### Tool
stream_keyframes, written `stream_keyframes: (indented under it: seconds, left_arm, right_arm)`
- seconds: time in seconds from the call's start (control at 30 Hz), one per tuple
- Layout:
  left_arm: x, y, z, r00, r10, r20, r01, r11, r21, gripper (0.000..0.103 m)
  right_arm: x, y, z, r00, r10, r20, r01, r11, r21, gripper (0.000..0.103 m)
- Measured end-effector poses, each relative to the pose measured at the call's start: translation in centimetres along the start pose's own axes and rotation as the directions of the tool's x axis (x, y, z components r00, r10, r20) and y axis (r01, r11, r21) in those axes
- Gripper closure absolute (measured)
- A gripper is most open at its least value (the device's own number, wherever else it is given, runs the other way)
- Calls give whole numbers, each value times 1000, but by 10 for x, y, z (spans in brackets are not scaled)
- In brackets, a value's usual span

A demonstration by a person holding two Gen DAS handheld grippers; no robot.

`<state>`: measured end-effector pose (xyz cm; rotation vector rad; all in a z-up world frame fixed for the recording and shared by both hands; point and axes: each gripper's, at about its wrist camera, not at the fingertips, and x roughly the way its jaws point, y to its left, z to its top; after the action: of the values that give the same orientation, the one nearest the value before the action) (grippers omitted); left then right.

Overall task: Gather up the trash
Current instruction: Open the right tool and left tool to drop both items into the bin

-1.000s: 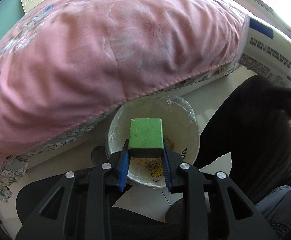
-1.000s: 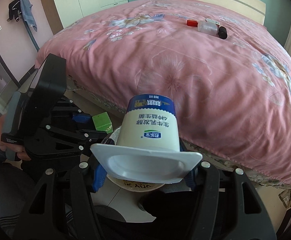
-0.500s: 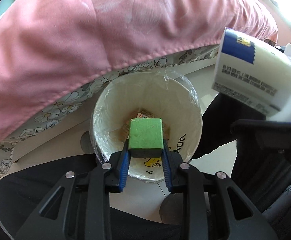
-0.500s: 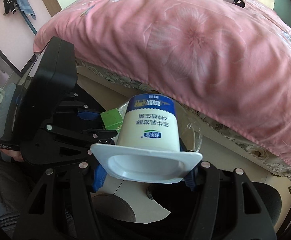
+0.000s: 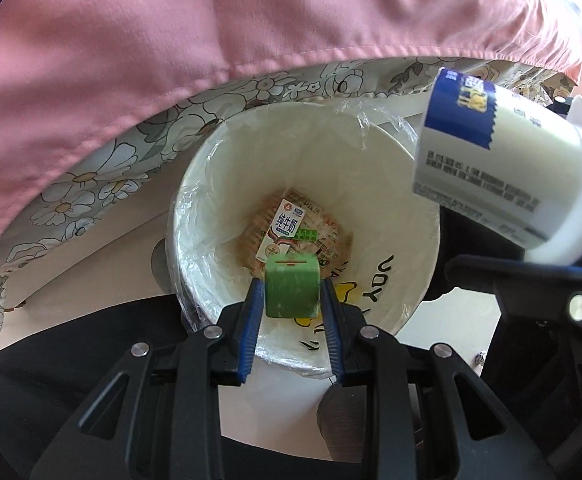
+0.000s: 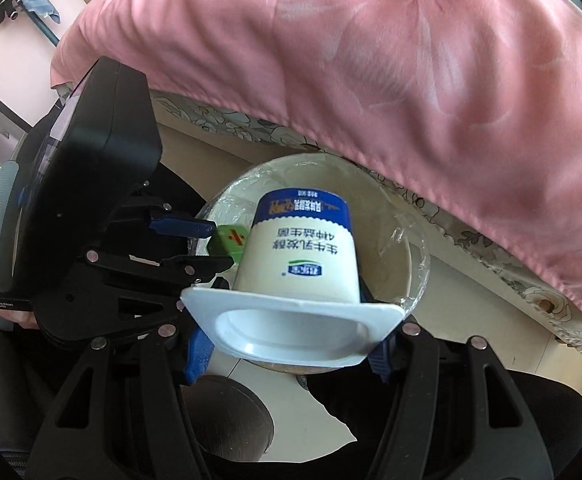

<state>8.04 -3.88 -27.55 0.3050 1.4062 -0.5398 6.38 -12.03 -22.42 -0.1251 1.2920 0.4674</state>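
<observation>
My left gripper (image 5: pixel 291 292) is shut on a small green box (image 5: pixel 291 290) and holds it over the near side of a white bin (image 5: pixel 403 216) lined with clear plastic. A milk carton (image 5: pixel 285 232) and wrappers lie at the bin's bottom. My right gripper (image 6: pixel 291 344) is shut on a white and blue yogurt cup (image 6: pixel 301 264), held mouth towards the camera above the bin (image 6: pixel 411 264). The cup also shows in the left wrist view (image 5: pixel 499 168), above the bin's right rim. The green box (image 6: pixel 229 240) shows left of the cup.
A pink quilt (image 5: pixel 211 32) hangs over the bed edge just behind the bin, with a floral bed skirt (image 5: pixel 91 184) under it. The person's dark-clothed legs (image 6: pixel 491 420) flank the bin on the pale floor (image 6: pixel 487 300).
Both grippers have tilted down and moved in over the bin. The yogurt cup has come into the left wrist view, and the bin's contents now show.
</observation>
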Motion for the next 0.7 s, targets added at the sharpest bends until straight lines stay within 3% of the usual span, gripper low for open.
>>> stream_keyframes:
  seconds: [0.37,0.4,0.47,0.53,0.7]
  left_arm:
    - [25,5,12,999,-6,-53,5,1000,-11,71]
    - [26,5,13,998,11,-60,-12,1000,-17,69]
    - [29,7,13,998,18,-62,-19,1000,-23,45]
    - [29,8,14,998,24,-60,-26,999,-28,34]
    - [30,6,15,998,17,-63,-17,1000,-4,32]
  right_arm:
    - [21,-2,15,999,8,-47,-7,1000,11,40]
    - [22,-2,16,999,4,-53,-4,1000,11,32]
    - [23,-3,17,998,-6,-66,7,1000,11,24]
    - [23,-6,17,998,2,-63,0,1000,31,19]
    - [16,-8,19,999,-7,-48,8,999,40,18]
